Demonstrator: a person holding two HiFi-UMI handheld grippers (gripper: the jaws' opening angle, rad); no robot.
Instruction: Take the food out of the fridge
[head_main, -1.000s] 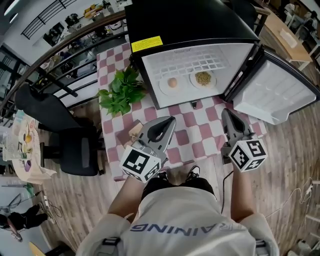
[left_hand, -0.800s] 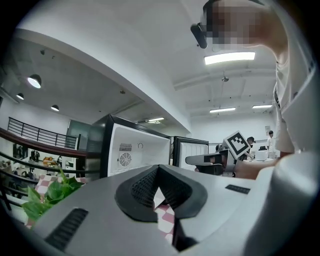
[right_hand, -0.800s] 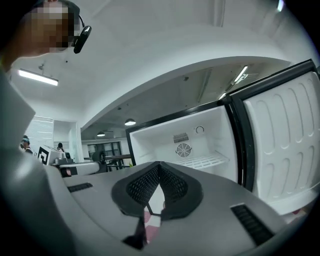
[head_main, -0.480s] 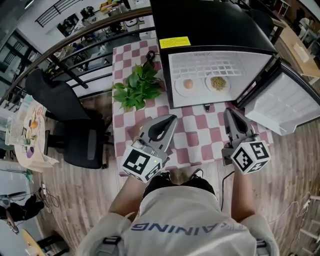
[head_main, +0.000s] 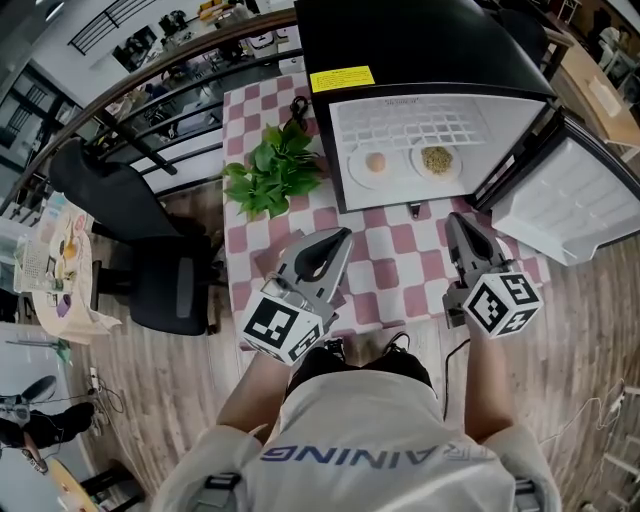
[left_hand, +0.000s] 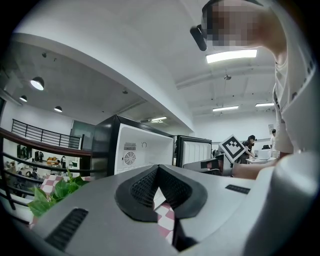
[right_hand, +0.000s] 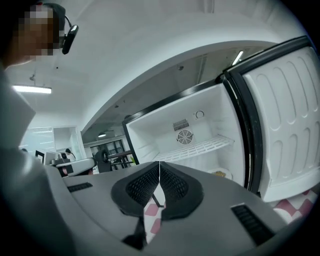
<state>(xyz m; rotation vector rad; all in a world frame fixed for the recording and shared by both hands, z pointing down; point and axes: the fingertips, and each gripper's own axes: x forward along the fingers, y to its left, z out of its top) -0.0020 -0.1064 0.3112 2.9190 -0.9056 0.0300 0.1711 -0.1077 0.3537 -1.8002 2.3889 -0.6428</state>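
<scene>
The black fridge stands open on the checked table. On its white floor sit two white plates: one with a round bun, one with a heap of brownish food. My left gripper hovers over the table in front of the fridge, left of its opening, shut and empty; its jaws meet at the tip in the left gripper view. My right gripper is just before the fridge's right front, shut and empty. The right gripper view shows the wire shelf and a plate.
The fridge door swings open to the right, beside my right gripper. A leafy green plant stands left of the fridge. A small dark object lies on the table at the fridge's front edge. A black office chair stands left of the table.
The head view has shifted, so the fridge and table sit further right in the picture. Both grippers stay shut and empty, at much the same distance from the fridge.
</scene>
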